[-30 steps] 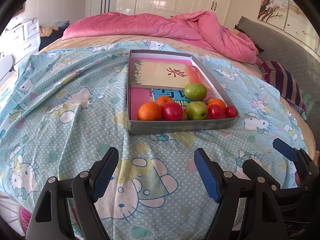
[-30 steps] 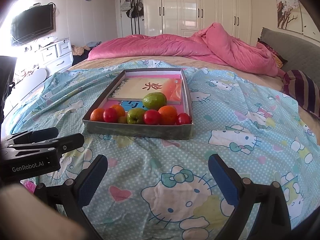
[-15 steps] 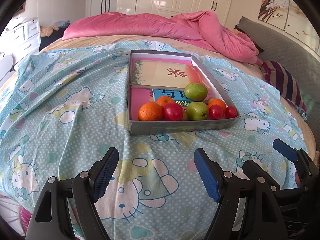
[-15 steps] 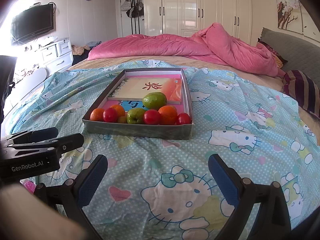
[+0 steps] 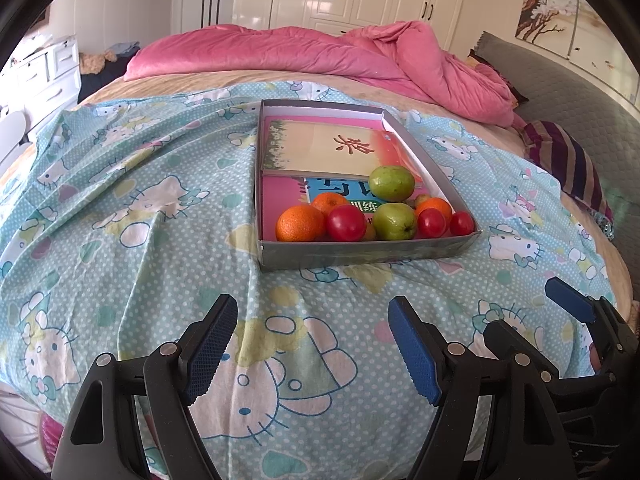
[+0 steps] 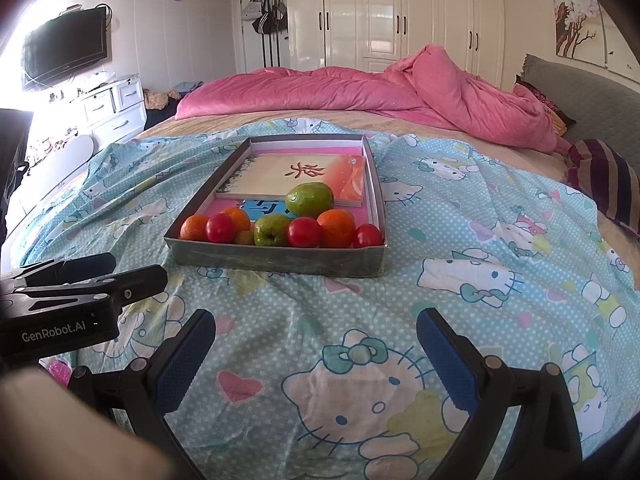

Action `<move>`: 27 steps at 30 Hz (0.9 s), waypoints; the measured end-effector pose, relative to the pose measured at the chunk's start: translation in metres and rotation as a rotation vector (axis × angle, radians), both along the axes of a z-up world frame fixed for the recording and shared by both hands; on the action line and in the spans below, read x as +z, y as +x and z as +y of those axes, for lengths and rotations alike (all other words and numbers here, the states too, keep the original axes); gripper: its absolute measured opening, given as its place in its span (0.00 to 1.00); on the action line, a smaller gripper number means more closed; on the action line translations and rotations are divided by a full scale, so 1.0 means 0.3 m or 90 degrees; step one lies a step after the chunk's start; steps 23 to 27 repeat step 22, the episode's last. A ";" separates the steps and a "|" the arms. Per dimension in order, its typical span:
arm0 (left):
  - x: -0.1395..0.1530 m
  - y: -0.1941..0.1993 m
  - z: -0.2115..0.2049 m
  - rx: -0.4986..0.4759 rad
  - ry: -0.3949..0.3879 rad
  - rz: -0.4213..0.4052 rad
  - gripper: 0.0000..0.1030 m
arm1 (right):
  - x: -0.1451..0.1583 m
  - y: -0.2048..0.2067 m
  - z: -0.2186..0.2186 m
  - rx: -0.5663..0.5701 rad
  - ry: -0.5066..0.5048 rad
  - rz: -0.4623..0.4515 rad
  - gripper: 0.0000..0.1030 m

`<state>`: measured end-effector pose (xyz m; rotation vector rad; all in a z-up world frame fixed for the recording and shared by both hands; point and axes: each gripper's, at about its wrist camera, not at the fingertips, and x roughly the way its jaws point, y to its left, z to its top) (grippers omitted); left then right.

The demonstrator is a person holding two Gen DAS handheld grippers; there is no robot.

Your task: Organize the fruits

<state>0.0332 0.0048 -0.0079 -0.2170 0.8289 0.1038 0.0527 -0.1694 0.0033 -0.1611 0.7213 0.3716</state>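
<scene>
Fruits (image 5: 372,216) bunched at tray (image 5: 360,254) near wall, sheet sags there | left gripper (image 5: 312,354) wide, empty | right gripper (image 6: 316,360) wide, empty

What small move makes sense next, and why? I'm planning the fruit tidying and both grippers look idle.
Hard to say: the fruits already lie bunched at the near end of the grey box, which fits before or after sorting. Both the left gripper and right gripper hover open and empty over the sheet, so I'd hold.

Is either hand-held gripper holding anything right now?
No. The left hand-held gripper and right hand-held gripper are both open, empty, over the patterned bedsheet.
</scene>
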 end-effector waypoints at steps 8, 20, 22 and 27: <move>0.002 0.002 -0.001 0.001 0.012 0.002 0.76 | 0.000 0.001 0.000 -0.001 -0.001 0.001 0.98; -0.020 0.036 0.048 0.028 0.024 0.035 0.77 | -0.010 0.027 -0.018 -0.015 0.007 0.012 0.98; -0.018 0.053 0.105 0.060 0.022 0.036 0.77 | -0.014 0.041 -0.029 -0.021 0.017 0.020 0.98; -0.018 0.053 0.105 0.060 0.022 0.036 0.77 | -0.014 0.041 -0.029 -0.021 0.017 0.020 0.98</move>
